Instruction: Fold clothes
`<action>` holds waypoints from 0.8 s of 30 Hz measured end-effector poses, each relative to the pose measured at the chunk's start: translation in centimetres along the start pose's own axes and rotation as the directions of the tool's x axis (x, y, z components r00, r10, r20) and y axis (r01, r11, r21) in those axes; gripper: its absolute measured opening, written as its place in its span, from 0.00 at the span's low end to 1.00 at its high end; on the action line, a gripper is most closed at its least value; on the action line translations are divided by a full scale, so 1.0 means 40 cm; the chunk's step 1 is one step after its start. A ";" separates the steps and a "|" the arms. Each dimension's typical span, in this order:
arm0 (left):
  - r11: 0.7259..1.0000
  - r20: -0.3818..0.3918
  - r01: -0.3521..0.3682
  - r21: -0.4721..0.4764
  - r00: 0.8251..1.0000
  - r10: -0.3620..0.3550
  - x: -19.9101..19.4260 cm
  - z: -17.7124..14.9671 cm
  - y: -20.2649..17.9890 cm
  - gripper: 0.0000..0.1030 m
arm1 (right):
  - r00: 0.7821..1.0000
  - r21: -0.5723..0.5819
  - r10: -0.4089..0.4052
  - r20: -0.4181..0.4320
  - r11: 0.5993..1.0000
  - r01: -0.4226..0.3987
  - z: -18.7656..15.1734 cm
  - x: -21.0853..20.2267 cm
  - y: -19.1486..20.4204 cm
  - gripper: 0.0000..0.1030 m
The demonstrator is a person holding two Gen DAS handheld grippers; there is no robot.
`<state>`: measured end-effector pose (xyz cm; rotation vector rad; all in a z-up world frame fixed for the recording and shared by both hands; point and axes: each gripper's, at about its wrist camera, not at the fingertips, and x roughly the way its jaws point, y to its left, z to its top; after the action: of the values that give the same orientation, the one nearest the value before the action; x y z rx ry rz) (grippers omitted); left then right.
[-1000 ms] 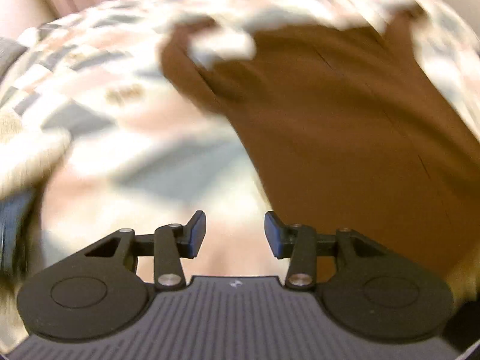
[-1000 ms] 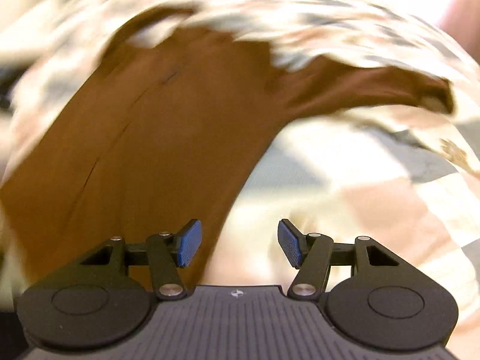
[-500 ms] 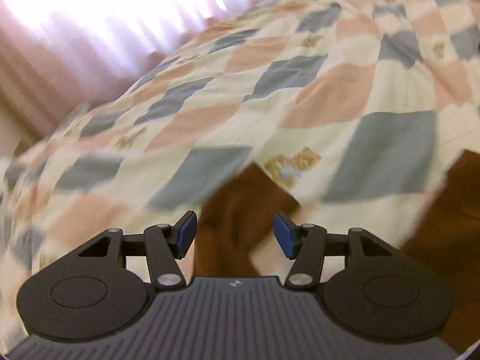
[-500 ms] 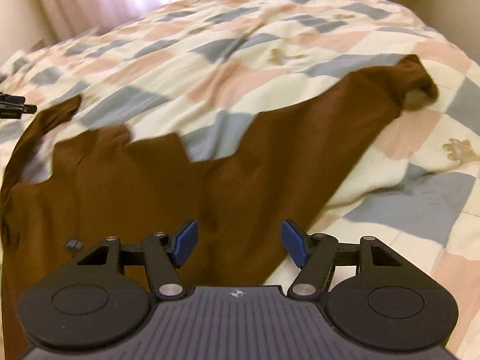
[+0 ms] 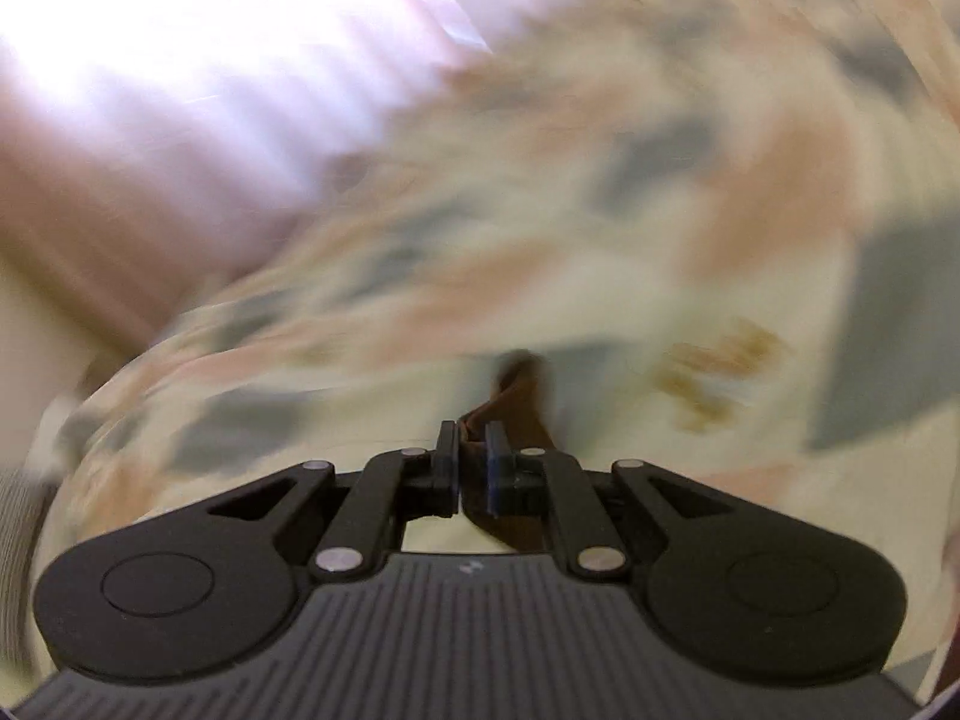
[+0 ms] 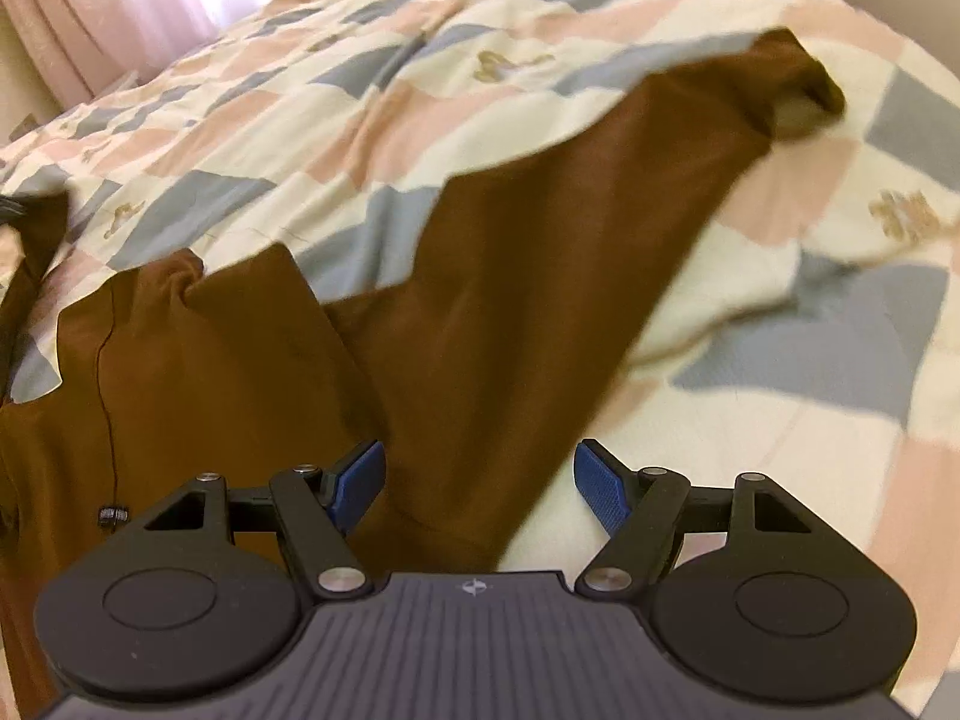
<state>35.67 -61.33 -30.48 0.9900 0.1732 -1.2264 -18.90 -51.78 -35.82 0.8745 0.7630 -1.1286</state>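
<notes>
A brown long-sleeved garment (image 6: 252,360) lies spread on a checked quilt (image 6: 420,78). One sleeve (image 6: 540,240) runs up to a cuff (image 6: 804,84) at the far right. My right gripper (image 6: 480,480) hangs open just above the base of that sleeve, with nothing between its blue pads. In the blurred left wrist view, my left gripper (image 5: 473,450) is shut on a bunched end of brown cloth (image 5: 516,396), which sticks out past the fingertips. Most of the garment is out of that view.
The quilt (image 5: 660,210) covers a bed and fills both views. Pink curtains (image 6: 72,0) with bright window light hang behind the bed. A small black piece (image 6: 12,207) shows at the left edge of the right wrist view.
My left gripper has shut on the brown cloth it was open over half a second ago, and its view is swinging. My right gripper has moved closer over the sleeve and stays open.
</notes>
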 end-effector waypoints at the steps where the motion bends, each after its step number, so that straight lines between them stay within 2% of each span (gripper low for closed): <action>1: 0.997 0.018 -0.034 -0.073 0.999 0.036 -0.045 -0.007 0.074 0.08 | 1.000 0.008 0.004 0.001 1.000 -0.004 0.010 0.005 0.000 0.70; 3: 0.963 0.016 -0.084 -0.256 0.996 0.091 -0.183 -0.050 0.264 0.08 | 1.000 0.021 0.010 0.002 1.000 -0.010 0.028 0.013 0.003 0.70; 4: 0.931 0.008 -0.107 -0.349 0.993 0.117 -0.262 -0.088 0.353 0.07 | 1.000 0.025 0.013 0.002 1.000 -0.013 0.036 0.016 0.005 0.70; 7: 0.856 -0.031 -0.159 -0.492 0.986 0.165 -0.438 -0.232 0.518 0.07 | 0.999 0.037 0.035 0.004 0.999 -0.035 0.057 0.014 0.018 0.71; 10: 0.782 -0.213 -0.261 -0.566 0.963 0.167 -0.495 -0.449 0.577 0.08 | 0.999 0.031 0.054 -0.003 0.998 -0.054 0.068 0.009 0.037 0.72; 12: 0.727 -0.335 -0.338 -0.598 0.929 0.156 -0.528 -0.594 0.612 0.08 | 0.999 0.016 0.048 -0.010 0.999 -0.047 0.065 0.005 0.047 0.73; 14: 0.668 -0.491 -0.450 -0.593 0.859 0.143 -0.513 -0.736 0.601 0.06 | 0.999 -0.001 0.039 -0.018 0.999 -0.039 0.061 0.001 0.056 0.73; 16: 0.591 -0.541 -0.516 -0.620 0.827 0.154 -0.535 -0.823 0.578 0.00 | 0.999 -0.018 0.031 -0.025 0.999 -0.031 0.058 -0.003 0.065 0.73; 17: 0.555 -0.559 -0.542 -0.631 0.814 0.159 -0.548 -0.860 0.567 0.00 | 0.999 -0.026 0.027 -0.028 0.999 -0.027 0.056 -0.005 0.069 0.73; 20: 0.525 -0.501 -0.525 -0.670 0.841 0.202 -0.623 -0.864 0.547 0.00 | 0.999 -0.051 0.014 -0.039 0.999 -0.016 0.050 -0.011 0.083 0.76; 22: 0.542 -0.461 -0.476 -0.692 0.870 0.175 -0.635 -0.843 0.549 0.00 | 0.999 -0.052 0.008 -0.041 0.999 -0.010 0.044 -0.016 0.088 0.76; 23: 0.553 -0.433 -0.436 -0.710 0.890 0.147 -0.645 -0.835 0.553 0.02 | 0.999 -0.043 0.010 -0.041 0.999 -0.012 0.038 -0.019 0.089 0.76; 24: 0.563 -0.417 -0.416 -0.714 0.899 0.136 -0.643 -0.822 0.559 0.04 | 0.999 -0.034 0.013 -0.040 0.999 -0.014 0.032 -0.021 0.090 0.76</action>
<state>57.25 -19.92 -22.50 0.3719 0.7321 -0.5469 -15.55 -51.88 -33.79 0.8744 0.8064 -1.0859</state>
